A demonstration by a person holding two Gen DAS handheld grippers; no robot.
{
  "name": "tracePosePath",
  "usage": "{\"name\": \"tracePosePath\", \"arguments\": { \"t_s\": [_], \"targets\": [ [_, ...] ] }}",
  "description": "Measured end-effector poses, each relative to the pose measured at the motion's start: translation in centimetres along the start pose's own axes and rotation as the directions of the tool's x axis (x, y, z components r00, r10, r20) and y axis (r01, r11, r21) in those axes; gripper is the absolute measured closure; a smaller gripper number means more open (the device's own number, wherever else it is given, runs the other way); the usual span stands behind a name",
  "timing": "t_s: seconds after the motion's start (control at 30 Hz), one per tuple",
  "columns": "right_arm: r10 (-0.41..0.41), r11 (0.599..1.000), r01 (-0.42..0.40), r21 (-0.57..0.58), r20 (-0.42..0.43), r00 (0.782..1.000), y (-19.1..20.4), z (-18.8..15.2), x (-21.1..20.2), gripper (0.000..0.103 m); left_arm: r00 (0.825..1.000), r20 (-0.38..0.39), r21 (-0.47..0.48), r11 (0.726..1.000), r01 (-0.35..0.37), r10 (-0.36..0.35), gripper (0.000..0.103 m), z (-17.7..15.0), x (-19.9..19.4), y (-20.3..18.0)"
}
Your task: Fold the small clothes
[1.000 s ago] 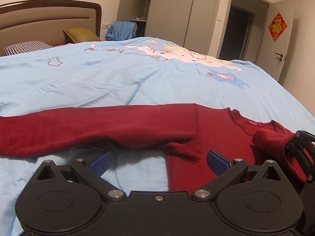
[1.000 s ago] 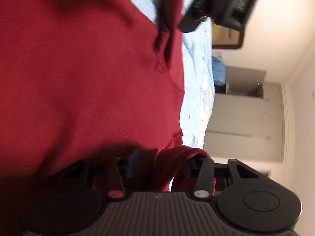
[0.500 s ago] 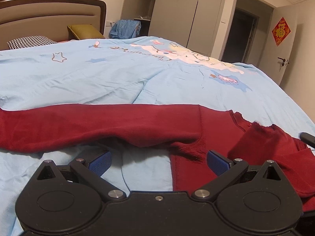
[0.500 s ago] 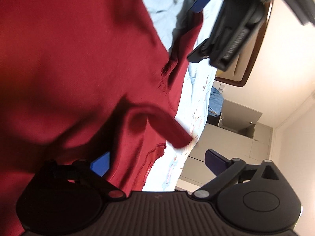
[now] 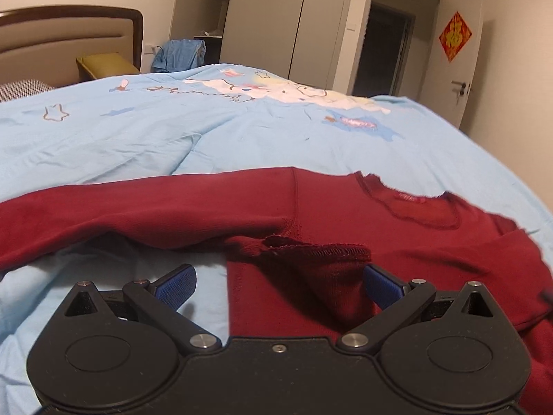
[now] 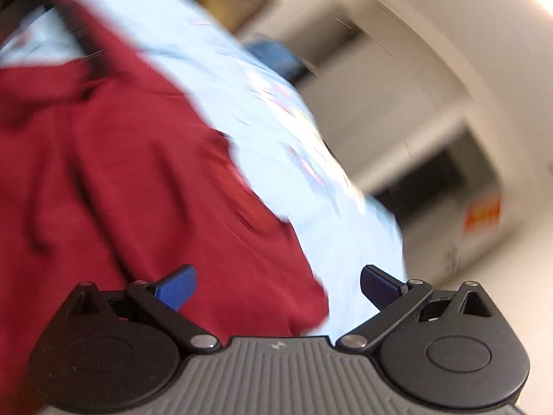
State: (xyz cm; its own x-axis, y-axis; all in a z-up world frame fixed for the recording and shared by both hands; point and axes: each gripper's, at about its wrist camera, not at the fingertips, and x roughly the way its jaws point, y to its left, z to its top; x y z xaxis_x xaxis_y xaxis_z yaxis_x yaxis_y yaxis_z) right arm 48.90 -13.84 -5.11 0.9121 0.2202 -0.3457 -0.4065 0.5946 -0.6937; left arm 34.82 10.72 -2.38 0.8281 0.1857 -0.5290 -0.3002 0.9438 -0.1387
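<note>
- On the bed (image 5: 242, 131), the sweater (image 5: 397, 228) lies flat; its sleeve (image 5: 138, 211) runs leftward.
- Left claw (image 5: 278, 283): spread, straddling the armpit edge, nearest the sleeve.
- Right claw (image 6: 278, 285): spread, empty, view blurred.

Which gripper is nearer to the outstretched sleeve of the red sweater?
Left. The left gripper sits open just below the outstretched sleeve; the right gripper is open over the sweater's other side.

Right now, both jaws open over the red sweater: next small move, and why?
Probably ease the left gripper forward and close on the sweater at its armpit. Its jaws are open, straddling the side edge there, and the sleeve on that side lies spread across the bedsheet, unfolded.
</note>
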Motion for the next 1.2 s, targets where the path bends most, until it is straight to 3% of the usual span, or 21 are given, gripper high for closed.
{"name": "tracePosePath", "arguments": {
  "t_s": [0.07,0.17,0.4,0.5,0.53,0.63,0.7,0.8,0.9,1.0,1.17,1.2],
  "targets": [
    [0.035,0.976,-0.025,0.217,-0.04,0.999,-2.7,-0.8,1.7,0.004,1.0,-0.005,0.014,1.0,-0.01,0.01,0.001,0.0,0.7,-0.5],
    [0.115,0.863,-0.065,0.502,-0.07,0.991,-6.2,-2.1,4.6,0.011,0.999,0.001,0.025,0.999,-0.038,0.038,0.001,0.1,1.3,-0.8],
    [0.258,0.612,-0.095,0.785,-0.084,0.963,-10.6,-7.9,8.8,0.03,0.997,0.048,0.018,0.998,-0.067,0.066,0.002,-0.1,1.2,-0.7],
    [0.297,0.505,-0.119,0.855,-0.042,0.954,-12.6,-10.4,8.4,0.063,0.996,0.072,0.018,0.998,-0.058,0.057,0.004,-0.1,0.8,-0.6],
    [0.296,0.491,-0.129,0.862,-0.026,0.955,-12.9,-10.7,8.3,0.076,0.995,0.081,0.022,0.998,-0.06,0.058,0.004,-0.1,0.6,-0.7],
    [0.244,0.51,-0.136,0.85,0.009,0.97,-14.4,-11.0,6.7,0.087,0.993,0.105,0.047,0.997,-0.06,0.055,0.004,0.1,0.5,-1.1],
    [0.191,0.515,-0.119,0.849,0.021,0.981,-16.0,-11.5,5.3,0.088,0.993,0.103,0.058,0.997,-0.055,0.049,0.003,0.3,0.8,-1.5],
    [0.176,0.469,-0.095,0.878,0.012,0.984,-18.0,-12.9,5.2,0.088,0.995,0.092,0.067,0.996,-0.054,0.047,0.002,0.5,1.4,-2.0],
    [0.216,0.474,-0.078,0.877,-0.03,0.976,-17.9,-14.1,7.2,0.088,0.995,0.05,0.089,0.992,-0.085,0.08,0.002,0.4,2.4,-2.7],
    [0.228,0.451,-0.068,0.89,-0.041,0.973,-17.1,-15.1,7.7,0.079,0.995,0.043,0.095,0.991,-0.092,0.088,0.001,0.2,2.4,-2.9],
    [0.24,0.437,-0.132,0.89,0.026,0.97,-16.1,-15.6,4.1,0.046,0.996,0.09,0.075,0.997,-0.031,0.024,0.001,0.1,1.2,-2.6],
    [0.251,0.441,-0.148,0.885,0.037,0.967,-15.8,-15.7,3.3,0.044,0.996,0.086,0.08,0.996,-0.032,0.025,0.001,0.1,1.4,-2.7]
  ]
}}
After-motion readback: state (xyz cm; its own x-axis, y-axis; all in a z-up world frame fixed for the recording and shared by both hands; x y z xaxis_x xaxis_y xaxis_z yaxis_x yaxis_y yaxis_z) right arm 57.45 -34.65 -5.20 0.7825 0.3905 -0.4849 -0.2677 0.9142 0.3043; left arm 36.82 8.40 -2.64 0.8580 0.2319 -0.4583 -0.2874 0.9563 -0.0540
